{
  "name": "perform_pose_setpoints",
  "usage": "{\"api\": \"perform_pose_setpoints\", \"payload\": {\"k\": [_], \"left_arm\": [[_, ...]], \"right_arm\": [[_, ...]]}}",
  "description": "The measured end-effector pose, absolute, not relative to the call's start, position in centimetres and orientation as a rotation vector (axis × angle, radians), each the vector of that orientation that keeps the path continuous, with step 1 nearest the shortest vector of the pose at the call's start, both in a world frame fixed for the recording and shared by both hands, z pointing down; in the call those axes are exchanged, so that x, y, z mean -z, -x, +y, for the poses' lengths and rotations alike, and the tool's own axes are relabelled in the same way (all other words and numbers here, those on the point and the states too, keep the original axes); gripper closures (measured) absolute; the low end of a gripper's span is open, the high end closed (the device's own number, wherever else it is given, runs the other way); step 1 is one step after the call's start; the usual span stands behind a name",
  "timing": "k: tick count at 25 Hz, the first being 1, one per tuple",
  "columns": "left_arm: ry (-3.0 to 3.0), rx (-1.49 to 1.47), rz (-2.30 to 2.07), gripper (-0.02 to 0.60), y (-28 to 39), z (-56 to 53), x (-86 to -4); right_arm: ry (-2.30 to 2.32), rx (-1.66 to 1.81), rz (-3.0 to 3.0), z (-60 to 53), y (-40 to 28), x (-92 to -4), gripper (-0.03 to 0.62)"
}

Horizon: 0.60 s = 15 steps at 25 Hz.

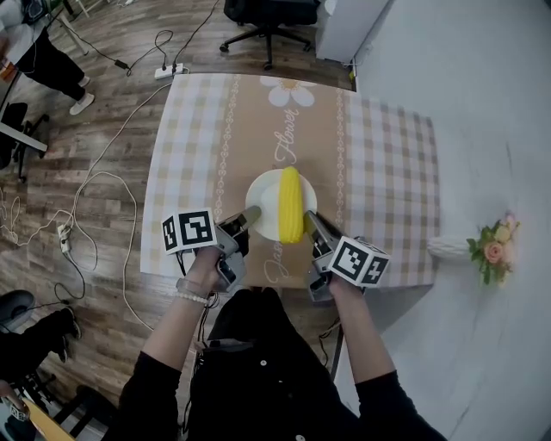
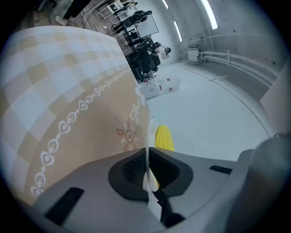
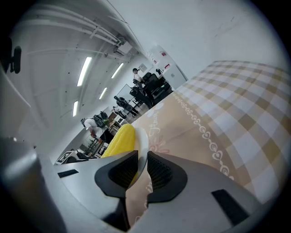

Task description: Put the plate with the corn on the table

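Observation:
A white plate [image 1: 261, 205] carries a yellow corn cob [image 1: 291, 204] over the near middle of the checked tablecloth table [image 1: 387, 172]. My left gripper [image 1: 250, 214] is shut on the plate's left rim. My right gripper [image 1: 312, 222] is shut on its right rim. In the left gripper view the plate [image 2: 148, 136] shows edge-on between the jaws of the left gripper [image 2: 148, 170], with the corn [image 2: 164, 137] beyond. The right gripper view shows the plate rim [image 3: 141, 139] pinched in the right gripper [image 3: 142, 170], the corn [image 3: 119, 140] to its left. Whether the plate touches the table cannot be told.
A white vase with flowers [image 1: 482, 248] lies off the table's right side. An office chair [image 1: 267, 13] stands beyond the far edge. A power strip [image 1: 168, 71] and cables lie on the wood floor at the left, where a person [image 1: 43, 52] stands.

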State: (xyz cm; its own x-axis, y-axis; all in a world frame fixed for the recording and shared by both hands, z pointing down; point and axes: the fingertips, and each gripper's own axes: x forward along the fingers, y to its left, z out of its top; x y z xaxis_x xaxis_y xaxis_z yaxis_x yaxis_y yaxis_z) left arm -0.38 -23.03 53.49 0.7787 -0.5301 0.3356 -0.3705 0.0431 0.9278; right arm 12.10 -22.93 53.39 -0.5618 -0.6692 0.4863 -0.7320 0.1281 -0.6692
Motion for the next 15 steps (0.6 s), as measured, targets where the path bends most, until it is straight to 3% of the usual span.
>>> {"api": "perform_pose_setpoints", "payload": {"k": [15], "left_arm": [[-1.558,0.065,-0.748,0.56,-0.3,-26.8,-57.2]], "right_arm": [[-1.47,-1.419,-2.207,-25.7,-12.8,-57.0,0.497]]}}
